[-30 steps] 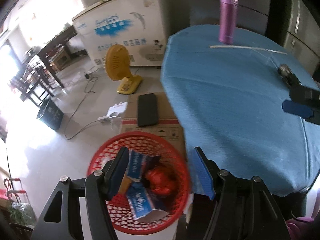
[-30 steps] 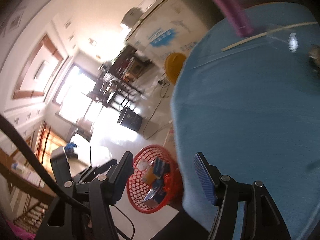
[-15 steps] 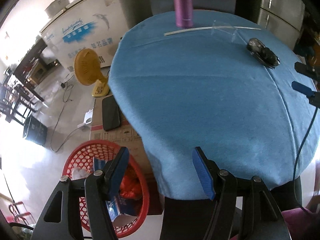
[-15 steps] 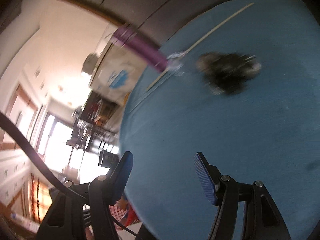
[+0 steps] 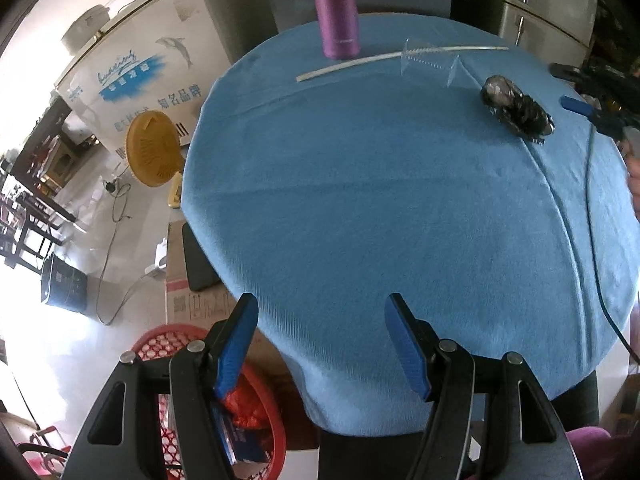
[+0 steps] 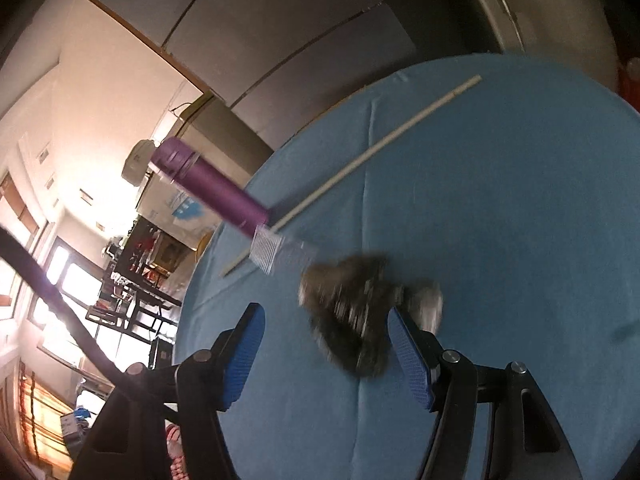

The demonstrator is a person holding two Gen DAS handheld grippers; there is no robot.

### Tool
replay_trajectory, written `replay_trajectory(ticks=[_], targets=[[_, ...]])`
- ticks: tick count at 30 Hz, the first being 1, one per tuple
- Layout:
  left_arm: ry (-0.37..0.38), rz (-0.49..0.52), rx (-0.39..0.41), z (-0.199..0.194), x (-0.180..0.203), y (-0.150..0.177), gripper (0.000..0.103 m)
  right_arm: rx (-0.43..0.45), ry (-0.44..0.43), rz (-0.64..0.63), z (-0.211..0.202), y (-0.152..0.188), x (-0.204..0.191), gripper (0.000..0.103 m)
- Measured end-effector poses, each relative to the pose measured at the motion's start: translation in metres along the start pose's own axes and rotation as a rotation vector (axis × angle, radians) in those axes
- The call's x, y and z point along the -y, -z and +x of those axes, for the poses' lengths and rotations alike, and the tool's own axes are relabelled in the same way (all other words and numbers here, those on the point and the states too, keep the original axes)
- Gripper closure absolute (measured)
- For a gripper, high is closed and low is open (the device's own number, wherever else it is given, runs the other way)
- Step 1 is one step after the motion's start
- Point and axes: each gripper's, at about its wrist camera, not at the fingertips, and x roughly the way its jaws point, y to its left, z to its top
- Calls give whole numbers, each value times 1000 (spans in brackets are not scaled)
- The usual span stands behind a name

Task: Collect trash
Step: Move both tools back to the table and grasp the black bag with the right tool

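A crumpled dark wrapper point(image 5: 516, 109) lies on the round blue table point(image 5: 380, 208) at the far right. In the right wrist view the wrapper point(image 6: 360, 316) is blurred and sits just ahead of my open right gripper point(image 6: 324, 320), between its blue pads. My left gripper point(image 5: 322, 312) is open and empty over the table's near edge. A red mesh basket point(image 5: 168, 352) with wrappers in it stands on the floor at lower left, partly hidden by my left finger. The right gripper point(image 5: 592, 108) shows at the right edge of the left wrist view.
A purple flask point(image 5: 338, 8) stands at the table's far side, with a long white stick point(image 5: 380, 60) and a clear plastic piece point(image 5: 432, 62) beside it. On the floor are a cardboard box point(image 5: 188, 296), a black phone, a yellow fan point(image 5: 154, 150) and a white freezer point(image 5: 140, 64).
My left gripper has swung from over the basket to the table edge. My right gripper has moved across the table to the dark wrapper, which now lies between its fingers.
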Motion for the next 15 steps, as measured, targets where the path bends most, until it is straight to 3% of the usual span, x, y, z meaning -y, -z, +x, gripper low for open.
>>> replay_trajectory(ticks=[7,10,15], targets=[[60,14,7,3,7,-40,37,-115,-5,-3,57,-23,18,31],[107,18,14,2,15,-62,36,-172,3,-58,71,-14,12,31],[185,-23,50,-3,26,-109,36,-182,48,-203,72,17,-11,31]])
